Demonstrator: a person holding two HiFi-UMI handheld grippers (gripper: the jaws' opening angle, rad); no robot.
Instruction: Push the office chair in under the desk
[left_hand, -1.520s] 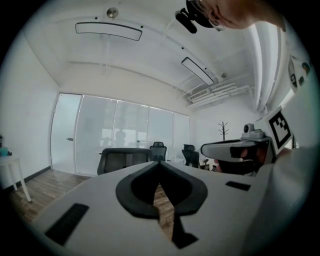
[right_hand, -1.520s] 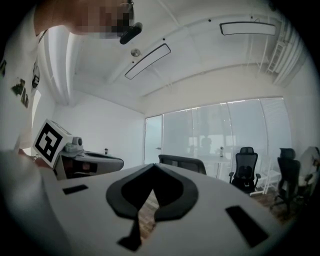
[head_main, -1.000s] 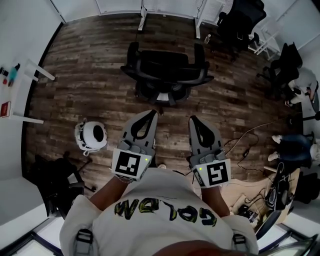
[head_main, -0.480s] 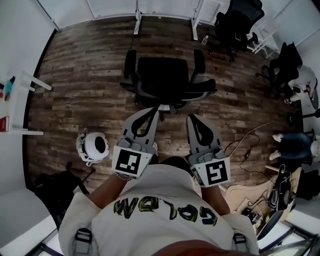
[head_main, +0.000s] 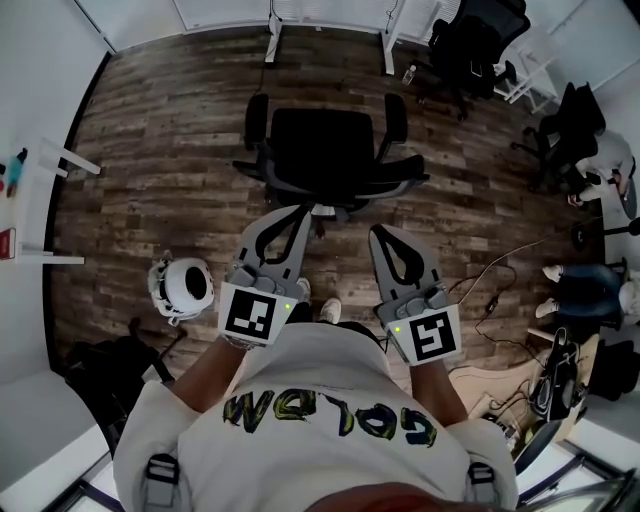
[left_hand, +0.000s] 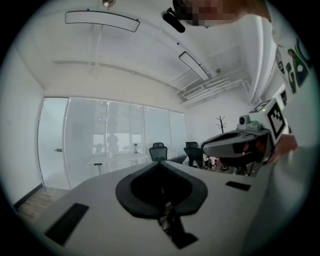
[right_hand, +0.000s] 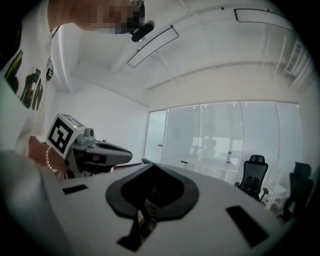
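Now, the surface (head_main: 330, 12) lies beyond the office chair (head_main: 325, 140), which stands just ahead of your left hand-held gripper (head_main: 300, 212) and right hand-held gripper (head_main: 378, 232), both closed and empty. Set both tips evenly on the backrest (head_main: 340, 183) and push straight. Both tips sit nearer that backrest than a second ago.

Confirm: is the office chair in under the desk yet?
Out. The office chair stands on open wood floor, short of the desk legs.
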